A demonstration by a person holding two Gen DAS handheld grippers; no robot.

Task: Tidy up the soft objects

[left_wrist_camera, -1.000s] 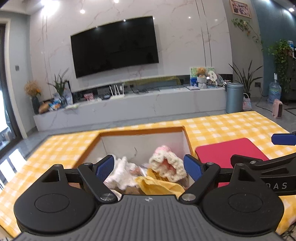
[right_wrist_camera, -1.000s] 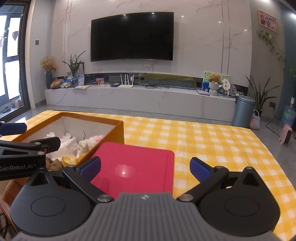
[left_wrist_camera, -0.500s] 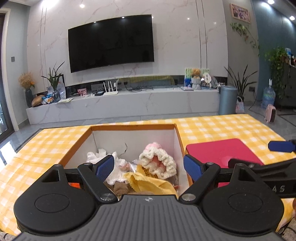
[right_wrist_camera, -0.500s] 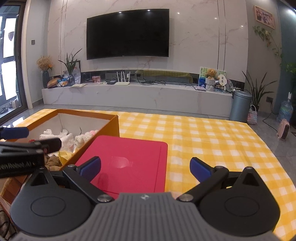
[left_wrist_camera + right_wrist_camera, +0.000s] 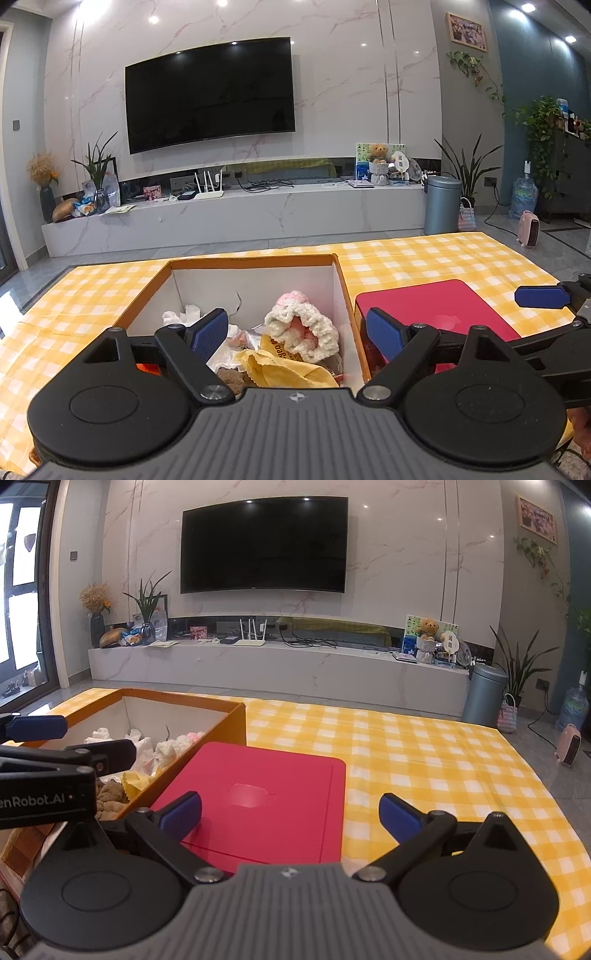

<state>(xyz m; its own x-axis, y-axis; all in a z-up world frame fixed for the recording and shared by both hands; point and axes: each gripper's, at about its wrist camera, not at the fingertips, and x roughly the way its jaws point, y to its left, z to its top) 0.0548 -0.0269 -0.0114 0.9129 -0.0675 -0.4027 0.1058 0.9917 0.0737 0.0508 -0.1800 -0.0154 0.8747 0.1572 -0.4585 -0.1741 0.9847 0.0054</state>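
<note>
Left wrist view: the left gripper (image 5: 295, 330) hangs spread and empty over the near end of the orange box (image 5: 255, 261); the crocheted pink-and-cream piece (image 5: 301, 330) lies dead ahead inside it, a yellow cloth (image 5: 284, 369) nearer.

Right wrist view: the right gripper (image 5: 290, 814), also spread and empty, hovers over the red lid (image 5: 266, 794) just right of the box, so the left is nearer.

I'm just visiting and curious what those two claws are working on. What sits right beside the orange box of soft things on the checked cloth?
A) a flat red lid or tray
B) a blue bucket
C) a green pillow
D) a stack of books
A: a flat red tray lies on the yellow checked cloth, right against the side of the orange box that holds the soft things.
</note>
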